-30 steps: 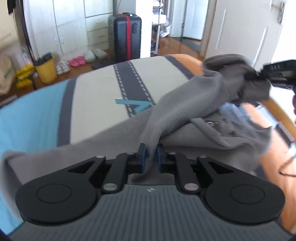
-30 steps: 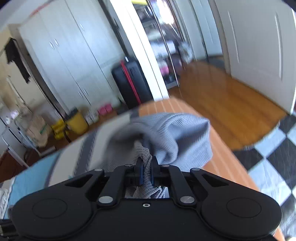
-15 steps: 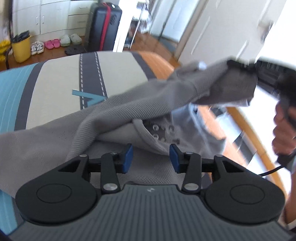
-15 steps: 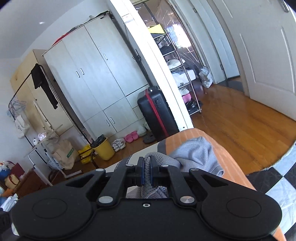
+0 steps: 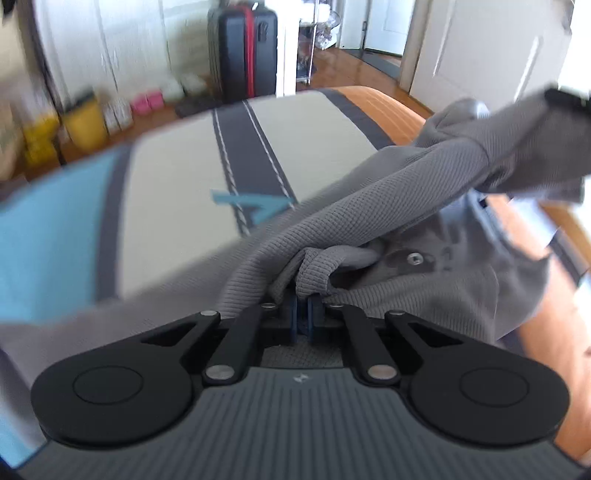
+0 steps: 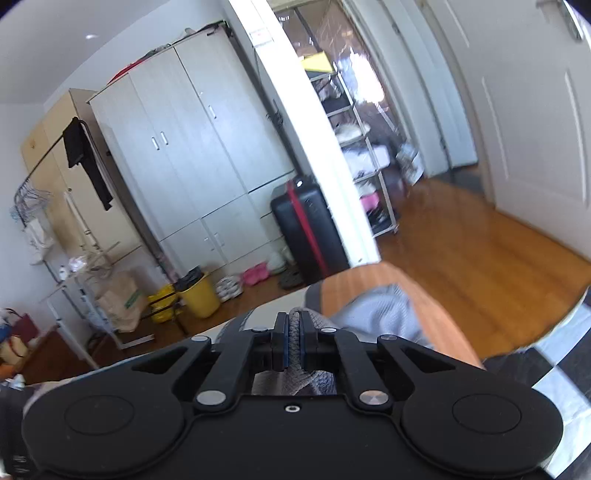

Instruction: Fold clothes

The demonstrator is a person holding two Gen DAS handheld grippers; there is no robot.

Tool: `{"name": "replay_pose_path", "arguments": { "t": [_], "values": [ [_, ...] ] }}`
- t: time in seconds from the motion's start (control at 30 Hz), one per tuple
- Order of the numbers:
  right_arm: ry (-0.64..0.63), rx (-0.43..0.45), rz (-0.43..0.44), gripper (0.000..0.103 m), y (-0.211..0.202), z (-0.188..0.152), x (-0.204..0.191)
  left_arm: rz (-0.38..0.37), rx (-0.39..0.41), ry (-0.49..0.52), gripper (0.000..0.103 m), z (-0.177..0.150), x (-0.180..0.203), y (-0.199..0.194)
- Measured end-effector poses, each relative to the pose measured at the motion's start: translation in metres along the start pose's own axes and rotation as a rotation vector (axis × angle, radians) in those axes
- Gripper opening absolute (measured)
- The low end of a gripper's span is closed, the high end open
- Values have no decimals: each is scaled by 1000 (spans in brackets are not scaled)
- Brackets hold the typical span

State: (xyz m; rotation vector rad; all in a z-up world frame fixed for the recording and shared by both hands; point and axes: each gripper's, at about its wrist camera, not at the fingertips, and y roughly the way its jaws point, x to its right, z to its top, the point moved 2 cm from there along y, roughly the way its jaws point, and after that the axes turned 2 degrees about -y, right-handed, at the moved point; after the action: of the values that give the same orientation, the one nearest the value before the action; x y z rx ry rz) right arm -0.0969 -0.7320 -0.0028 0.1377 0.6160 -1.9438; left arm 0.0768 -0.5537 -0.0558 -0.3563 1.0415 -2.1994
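Left tool (image 5: 303, 314) jaws pinched shut on grey fabric at 12 o'clock. Right tool (image 6: 293, 341) likewise clamped, held higher; its tip probably shows blurred at left view's 2 o'clock.

No whole word, brand or number is reading clearly in either view. The bed cover (image 5: 177, 192) is showing one large teal mark (image 5: 255, 205) shaped like a capital A, lying across its dark stripe. The left gripper (image 5: 303, 314) is carrying a small pale emblem on its ribbed body, too small to read. The grey shirt (image 5: 369, 206) is showing faint dark marks beside a button, illegible. The paper bag (image 6: 122, 299) is bearing green print, and a white pillar (image 6: 314, 147) is carrying a red-and-white label (image 6: 260, 35); both are unreadable.
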Motion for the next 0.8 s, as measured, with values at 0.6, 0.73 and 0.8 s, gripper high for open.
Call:
{"name": "replay_pose_path", "arguments": {
  "t": [0.6,0.73,0.8],
  "values": [
    [1,-140,-163,14,19,-16,12,479,327,16,3,98,-115,-32],
    [167,-205,-124,33,16,-22,36,492,331,7,3,85,-114,-29],
    [236,-232,-116,53,17,-24,48,503,314,54,3,74,-108,-30]
  ]
}}
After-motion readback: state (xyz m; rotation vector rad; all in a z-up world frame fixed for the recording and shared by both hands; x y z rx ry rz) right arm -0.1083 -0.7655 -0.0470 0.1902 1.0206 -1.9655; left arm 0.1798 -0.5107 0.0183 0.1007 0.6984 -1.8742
